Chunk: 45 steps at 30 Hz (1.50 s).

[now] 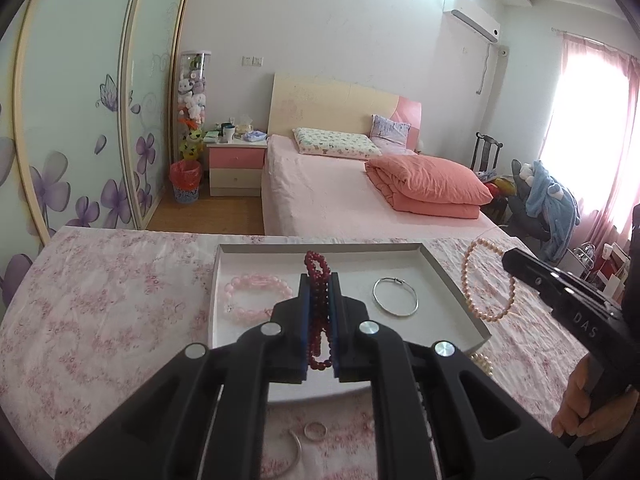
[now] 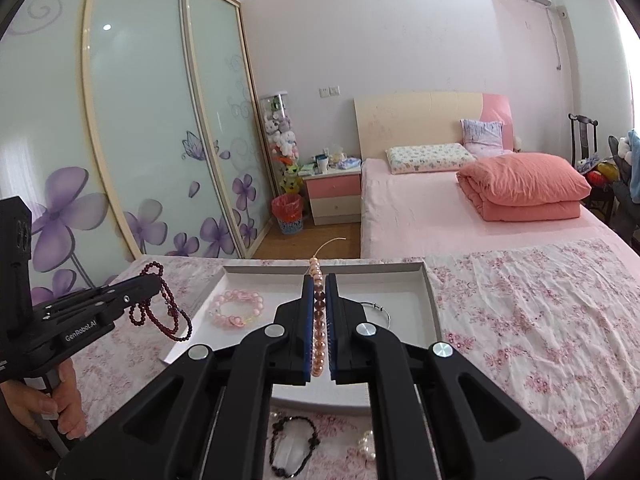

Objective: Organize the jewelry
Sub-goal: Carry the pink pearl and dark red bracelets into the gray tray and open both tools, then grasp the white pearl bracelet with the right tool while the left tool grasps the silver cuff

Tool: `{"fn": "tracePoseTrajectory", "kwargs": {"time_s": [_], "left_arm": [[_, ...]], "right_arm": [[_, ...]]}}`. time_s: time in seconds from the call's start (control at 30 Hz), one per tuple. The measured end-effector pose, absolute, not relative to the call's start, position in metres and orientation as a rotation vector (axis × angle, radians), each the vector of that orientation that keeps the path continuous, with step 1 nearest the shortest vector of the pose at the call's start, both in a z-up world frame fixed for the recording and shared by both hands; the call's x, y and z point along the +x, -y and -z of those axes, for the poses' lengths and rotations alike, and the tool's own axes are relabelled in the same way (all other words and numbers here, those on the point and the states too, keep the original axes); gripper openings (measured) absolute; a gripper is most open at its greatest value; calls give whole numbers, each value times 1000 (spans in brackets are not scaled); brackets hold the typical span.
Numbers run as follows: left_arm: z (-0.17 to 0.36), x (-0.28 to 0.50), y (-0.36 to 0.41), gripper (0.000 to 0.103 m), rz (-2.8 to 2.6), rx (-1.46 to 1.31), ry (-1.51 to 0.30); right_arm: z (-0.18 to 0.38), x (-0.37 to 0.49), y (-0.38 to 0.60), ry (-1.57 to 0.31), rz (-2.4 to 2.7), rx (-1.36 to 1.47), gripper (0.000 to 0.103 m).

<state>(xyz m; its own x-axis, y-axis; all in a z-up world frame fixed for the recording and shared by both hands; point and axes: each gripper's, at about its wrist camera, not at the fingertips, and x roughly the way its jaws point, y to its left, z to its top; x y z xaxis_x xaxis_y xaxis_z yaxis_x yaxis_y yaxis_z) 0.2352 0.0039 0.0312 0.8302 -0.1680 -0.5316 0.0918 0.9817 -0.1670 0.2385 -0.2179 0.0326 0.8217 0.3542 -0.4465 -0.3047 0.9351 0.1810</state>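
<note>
Both grippers hung above the white tray [image 1: 436, 264], each pressed together on a string of beads. The left gripper [image 1: 319, 280] pinched a dark red strand [image 1: 316, 264] along the length of its pads, loops poking out past the tips and trailing behind them. The right gripper [image 2: 319, 282] pinched a pink pearl strand [image 2: 319, 320] the same way; seen from the left, most of that strand hung free in a wide ring over the tray's right rim.

I judged the worst risk to be that dangling ring. If lowered carelessly it could land half over the rim and slide out onto the floral cloth [image 1: 100, 300], or drop across the silver bangle [image 1: 395, 296] lying in the right part of the tray and tangle with it. The red strand was doubled over itself, so it could fall in a knot, or land on the pale pink bracelet [image 1: 256, 296] resting near the tray's left edge. With both grippers close over one tray, their strands could also catch each other.

The red beads looked small, glossy and deep wine-coloured; the pearls were rounder, peachy pink, with a thin cord end sticking up. Near the cloth's front edge, a ring [image 1: 315, 430], a black bracelet [image 2: 294, 448] and some white pearls [image 2: 366, 442] were yet to be put away.
</note>
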Motion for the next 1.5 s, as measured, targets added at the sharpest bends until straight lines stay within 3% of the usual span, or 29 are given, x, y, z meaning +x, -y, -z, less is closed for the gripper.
{"fn": "tracePoseTrajectory", "kwargs": {"time_s": [0.67, 0.9, 1.13, 1.5], "left_arm": [[27, 323, -2, 10, 157, -188, -722], [32, 321, -13, 18, 123, -198, -727], [24, 300, -34, 25, 68, -202, -711], [27, 223, -59, 55, 10, -140, -715]], "right_arm": [[39, 330, 199, -775, -359, 202, 7], [41, 321, 210, -781, -311, 195, 28], [30, 306, 227, -752, -284, 185, 29], [27, 250, 257, -742, -221, 119, 44]]}}
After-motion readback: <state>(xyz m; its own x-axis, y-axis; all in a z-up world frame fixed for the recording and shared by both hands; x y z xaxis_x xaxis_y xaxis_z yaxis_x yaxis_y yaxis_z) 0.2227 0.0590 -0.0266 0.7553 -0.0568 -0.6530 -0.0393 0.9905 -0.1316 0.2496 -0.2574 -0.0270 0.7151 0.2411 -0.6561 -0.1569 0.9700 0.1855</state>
